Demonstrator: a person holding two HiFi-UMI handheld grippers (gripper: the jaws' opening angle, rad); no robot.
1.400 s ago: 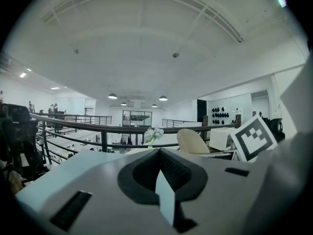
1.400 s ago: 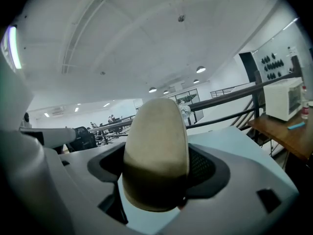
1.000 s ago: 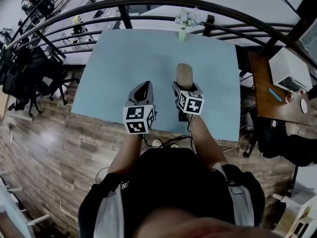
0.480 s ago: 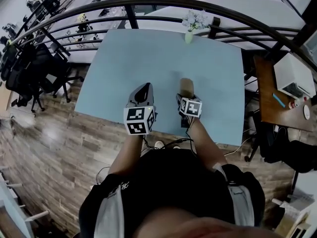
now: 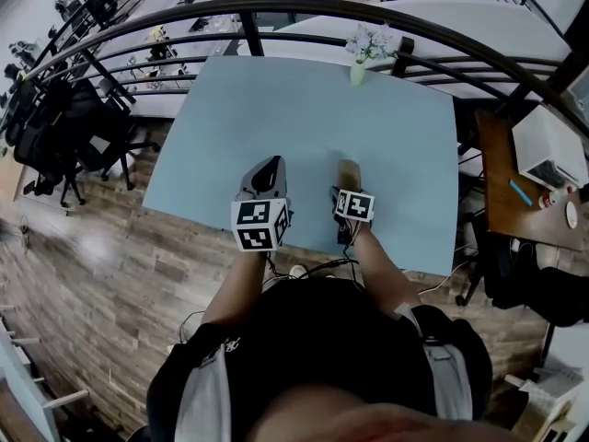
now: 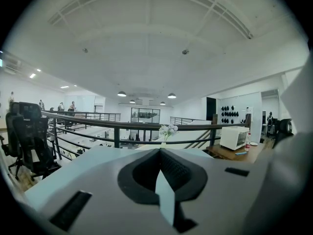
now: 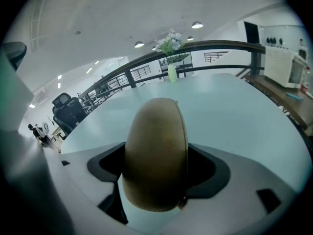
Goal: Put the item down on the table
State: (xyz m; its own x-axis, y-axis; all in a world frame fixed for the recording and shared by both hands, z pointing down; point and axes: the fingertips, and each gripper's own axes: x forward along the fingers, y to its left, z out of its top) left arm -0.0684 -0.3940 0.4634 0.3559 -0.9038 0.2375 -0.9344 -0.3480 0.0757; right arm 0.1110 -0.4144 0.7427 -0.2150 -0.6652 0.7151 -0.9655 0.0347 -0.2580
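Observation:
A tan, rounded oblong item (image 5: 348,169) (image 7: 156,151) is clamped between the jaws of my right gripper (image 5: 349,184) (image 7: 157,180), low over the near right part of the pale blue table (image 5: 276,109). Whether the item touches the tabletop I cannot tell. It sticks forward past the fingertips. My left gripper (image 5: 267,169) (image 6: 160,153) hovers beside it on the left, shut and empty, its jaws meeting at the tip.
A small vase with white flowers (image 5: 361,61) (image 7: 172,71) stands at the table's far edge by a dark railing (image 5: 276,37). A wooden side table with a white microwave (image 5: 550,150) lies to the right. Office chairs (image 5: 55,136) are on the left. Cables (image 5: 313,265) hang at the near edge.
My right gripper has sunk toward the tabletop and drawn slightly nearer with the tan item still in it. The left gripper has stayed in place.

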